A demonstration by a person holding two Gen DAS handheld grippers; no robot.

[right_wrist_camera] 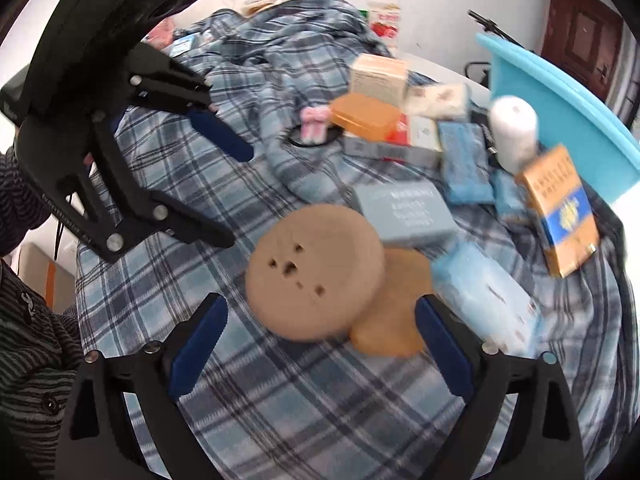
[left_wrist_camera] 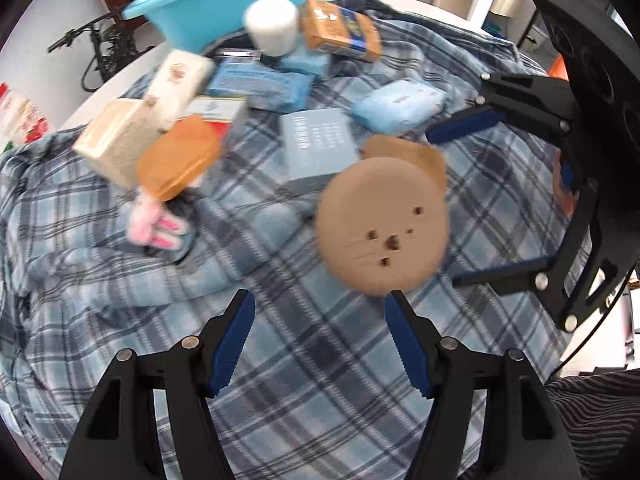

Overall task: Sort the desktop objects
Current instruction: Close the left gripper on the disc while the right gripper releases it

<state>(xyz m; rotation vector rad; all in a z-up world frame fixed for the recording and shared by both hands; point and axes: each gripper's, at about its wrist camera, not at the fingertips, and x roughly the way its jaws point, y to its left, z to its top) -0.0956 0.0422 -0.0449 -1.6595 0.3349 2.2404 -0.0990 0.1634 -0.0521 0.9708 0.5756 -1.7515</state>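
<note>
Round tan disc point(right_wrist_camera: 314, 272) lies just ahead, between the empty, wide-open right claw point(right_wrist_camera: 320, 340) pads; the half-open, empty left claw point(left_wrist_camera: 320, 344) sits beside it.

Motion blur smearing clutter in both views; print on grey box point(left_wrist_camera: 318, 148) and orange-blue box point(right_wrist_camera: 562, 210) not readable. Round tan disc point(right_wrist_camera: 314, 272) overlapping and hiding part of second tan piece point(right_wrist_camera: 394, 308). Orange lidded container point(left_wrist_camera: 176, 158) covering upper part of pink plush point(left_wrist_camera: 154, 228). Blue basin point(left_wrist_camera: 236, 0) running off top edge. Red-capped bottle point(right_wrist_camera: 385, 8) partly sinking behind plaid blanket point(left_wrist_camera: 280, 360) folds.
</note>
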